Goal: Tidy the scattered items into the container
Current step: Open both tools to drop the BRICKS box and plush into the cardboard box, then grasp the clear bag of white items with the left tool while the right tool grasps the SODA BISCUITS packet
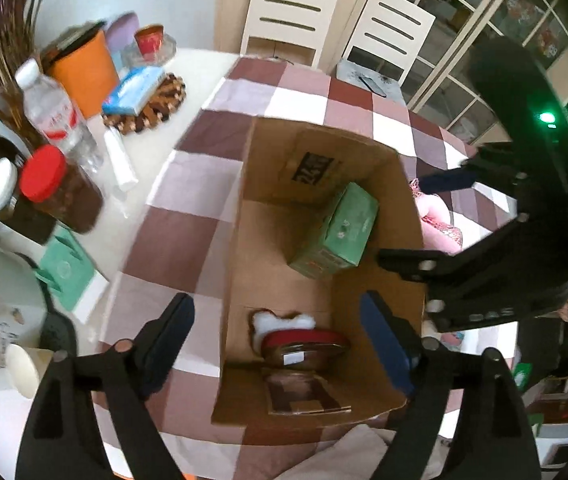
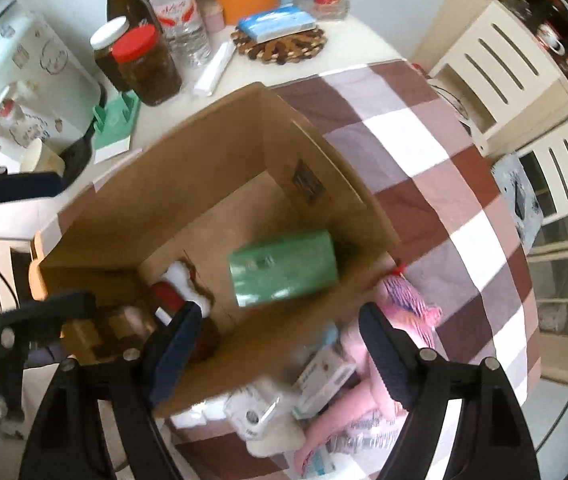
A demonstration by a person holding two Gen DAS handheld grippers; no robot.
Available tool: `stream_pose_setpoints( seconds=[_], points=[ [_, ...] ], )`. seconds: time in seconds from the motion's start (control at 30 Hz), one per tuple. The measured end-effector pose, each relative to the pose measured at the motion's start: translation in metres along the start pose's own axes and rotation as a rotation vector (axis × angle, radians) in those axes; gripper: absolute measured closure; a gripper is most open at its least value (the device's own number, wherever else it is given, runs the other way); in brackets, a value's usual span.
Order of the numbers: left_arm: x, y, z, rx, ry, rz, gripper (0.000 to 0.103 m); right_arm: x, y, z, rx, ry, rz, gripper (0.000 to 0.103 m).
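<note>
An open cardboard box stands on the checked tablecloth. Inside lie a green carton, a red-lidded jar on its side, a white bone-shaped piece and a brown patterned pack. My left gripper is open above the box's near end, with nothing between its fingers. My right gripper is open and points down beside the box's right wall. Under it lie a small white carton, a pink soft item and a white device.
Beyond the cloth stand a red-lidded jar, a water bottle, an orange tub, a woven trivet with a blue pack, and a green holder. Two white chairs stand behind the table.
</note>
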State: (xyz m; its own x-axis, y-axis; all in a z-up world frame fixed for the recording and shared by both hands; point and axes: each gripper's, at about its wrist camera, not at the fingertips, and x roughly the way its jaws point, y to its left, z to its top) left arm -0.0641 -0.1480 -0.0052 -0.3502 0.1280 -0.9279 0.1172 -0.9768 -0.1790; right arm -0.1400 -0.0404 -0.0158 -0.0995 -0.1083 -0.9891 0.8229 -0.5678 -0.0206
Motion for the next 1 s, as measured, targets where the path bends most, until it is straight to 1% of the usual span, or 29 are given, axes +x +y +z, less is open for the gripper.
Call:
stream_pose_setpoints(
  seconds=[0.1,0.23,0.4,0.57,0.83,1.0],
  points=[
    [-0.009,-0.012,0.000,0.036,0.003,0.018,0.012,-0.014,-0.004,-0.018,0.038,-0.002,0.008,0.019],
    [-0.016,-0.029,-0.003,0.082,0.017,0.029,0.011,-0.027,-0.009,-0.044,0.091,-0.014,0.031,0.019],
    [-0.022,-0.046,-0.009,0.120,0.054,0.043,0.011,-0.040,-0.015,-0.073,0.137,-0.031,-0.009,0.019],
    [-0.023,-0.063,-0.017,0.152,0.094,0.036,0.010,-0.051,-0.018,-0.097,0.191,-0.051,-0.076,0.019],
    [-0.022,-0.096,-0.030,0.201,0.129,0.016,0.010,-0.057,-0.031,-0.142,0.312,-0.061,-0.086,0.019],
    [-0.019,-0.126,-0.038,0.257,0.149,-0.012,0.010,-0.058,-0.045,-0.175,0.407,-0.070,-0.089,0.019]
  ],
)
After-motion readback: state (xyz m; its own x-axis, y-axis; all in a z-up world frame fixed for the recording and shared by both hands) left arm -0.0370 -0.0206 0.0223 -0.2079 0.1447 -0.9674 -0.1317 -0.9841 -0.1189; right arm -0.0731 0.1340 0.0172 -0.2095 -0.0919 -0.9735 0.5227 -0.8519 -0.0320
